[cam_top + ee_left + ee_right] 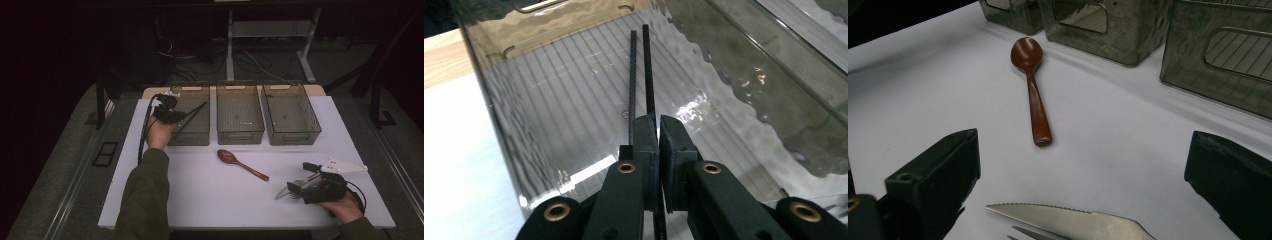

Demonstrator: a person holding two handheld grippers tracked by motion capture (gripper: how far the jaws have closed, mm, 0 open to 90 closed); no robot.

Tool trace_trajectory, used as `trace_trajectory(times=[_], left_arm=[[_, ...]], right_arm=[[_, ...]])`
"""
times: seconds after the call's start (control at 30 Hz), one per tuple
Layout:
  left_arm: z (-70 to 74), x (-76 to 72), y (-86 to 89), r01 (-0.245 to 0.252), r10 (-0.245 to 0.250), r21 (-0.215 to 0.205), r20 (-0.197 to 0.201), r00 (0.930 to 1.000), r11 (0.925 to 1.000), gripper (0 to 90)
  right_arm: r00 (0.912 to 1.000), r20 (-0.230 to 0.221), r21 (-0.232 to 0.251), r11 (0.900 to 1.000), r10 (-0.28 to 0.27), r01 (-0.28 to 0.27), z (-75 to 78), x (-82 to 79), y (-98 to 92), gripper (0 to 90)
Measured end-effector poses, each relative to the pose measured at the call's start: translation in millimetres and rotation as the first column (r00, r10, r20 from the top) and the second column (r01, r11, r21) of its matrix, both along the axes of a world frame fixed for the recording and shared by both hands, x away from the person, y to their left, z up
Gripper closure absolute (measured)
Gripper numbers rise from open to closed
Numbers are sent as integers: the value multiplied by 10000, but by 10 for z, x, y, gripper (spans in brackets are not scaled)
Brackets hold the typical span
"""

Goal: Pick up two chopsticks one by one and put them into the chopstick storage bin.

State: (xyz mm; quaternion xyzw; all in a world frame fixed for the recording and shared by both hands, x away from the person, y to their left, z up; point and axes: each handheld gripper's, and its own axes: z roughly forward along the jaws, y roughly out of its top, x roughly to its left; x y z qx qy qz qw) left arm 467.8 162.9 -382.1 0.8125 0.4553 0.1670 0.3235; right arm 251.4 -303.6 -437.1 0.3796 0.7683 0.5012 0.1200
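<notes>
My left gripper (172, 116) is shut on a pair of thin black chopsticks (196, 112), held slanted over the left smoky-clear bin (189, 138). In the left gripper view the pads (645, 131) pinch the chopsticks (647, 65), whose tips point down the ribbed floor of the bin (549, 100). My right gripper (296, 188) rests low at the table's front right with its jaws wide apart. A serrated steel knife (1073, 220) and fork tines (1020, 232) lie between the jaws, untouched by the pads. A brown wooden spoon (240, 162) lies mid-table, bowl toward the bins.
Three clear bins stand in a row at the back of the white table (210, 200): the left one, a middle bin (240, 135) and a right bin (292, 137). Bare wood (444, 60) shows beyond the white surface. Dark floor and table legs lie behind.
</notes>
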Motion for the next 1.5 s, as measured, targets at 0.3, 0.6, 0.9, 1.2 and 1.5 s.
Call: trace_trajectory(times=[0.3,0.6,0.9,1.2,1.5], left_arm=[[-64,19,-24,44,-40,169,-226,9997,9998,857],[-26,-13,-15,169,-173,269,143,9997,9995,675],[98,-169,-30,1049,-974,-883,850,9916,9906,497],[218,-468,-83,1975,-1714,-1729,1550,9729,9649,423],[183,-834,-151,2734,-2350,-2226,1840,9544,9358,332]], right_arm=[[10000,-14,16,10000,-5,5,2,-2,0,17],[10000,-15,14,10000,9,-9,2,-3,-1,17],[10000,-19,-7,10000,10,-10,0,0,0,17],[10000,-55,-61,10000,28,-28,0,-1,2,17],[10000,-53,-99,10000,6,-6,-1,-4,4,17]])
